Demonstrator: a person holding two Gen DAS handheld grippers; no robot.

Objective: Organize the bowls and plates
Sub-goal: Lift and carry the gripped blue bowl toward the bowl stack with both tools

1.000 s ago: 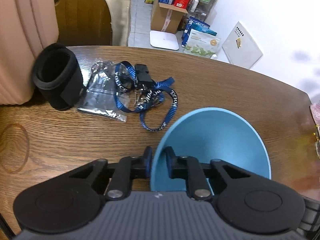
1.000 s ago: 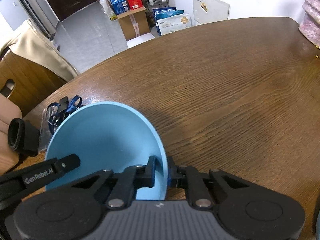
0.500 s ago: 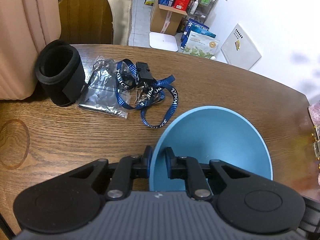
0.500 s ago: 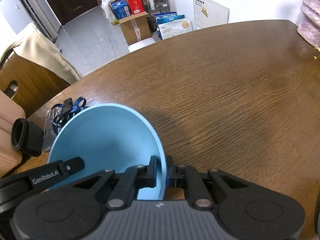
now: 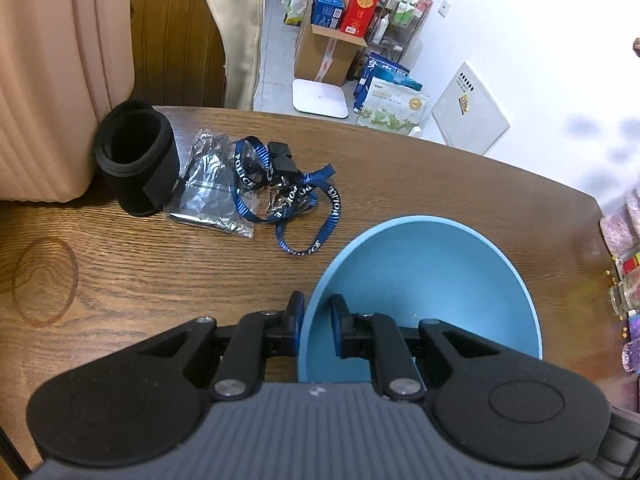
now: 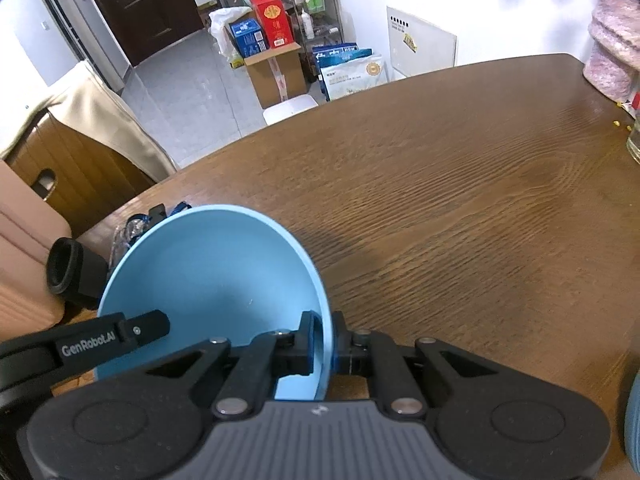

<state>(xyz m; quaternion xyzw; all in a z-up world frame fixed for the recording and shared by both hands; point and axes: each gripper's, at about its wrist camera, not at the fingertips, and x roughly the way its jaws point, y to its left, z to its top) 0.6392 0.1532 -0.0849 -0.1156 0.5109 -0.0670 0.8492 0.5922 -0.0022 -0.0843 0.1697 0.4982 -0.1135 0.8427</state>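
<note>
1. Both the left gripper (image 5: 316,316) and the right gripper (image 6: 326,340) clamped opposite rims of the blue bowl (image 5: 424,300) above the table (image 6: 460,220), probably lifted.
2. A lanyard (image 5: 296,200) and a black sleeve (image 5: 136,160) lay just beyond.

The blue bowl (image 6: 208,280) hides most of the lanyard (image 6: 176,210) in the right view.

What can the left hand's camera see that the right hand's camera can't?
Only the left wrist view shows the whole blue lanyard and the ring stain on the wood. Only the right wrist view shows the dark door and the pink bag. Both show the blue bowl, pinched at its rim by the left gripper and the right gripper, and the black sleeve.
</note>
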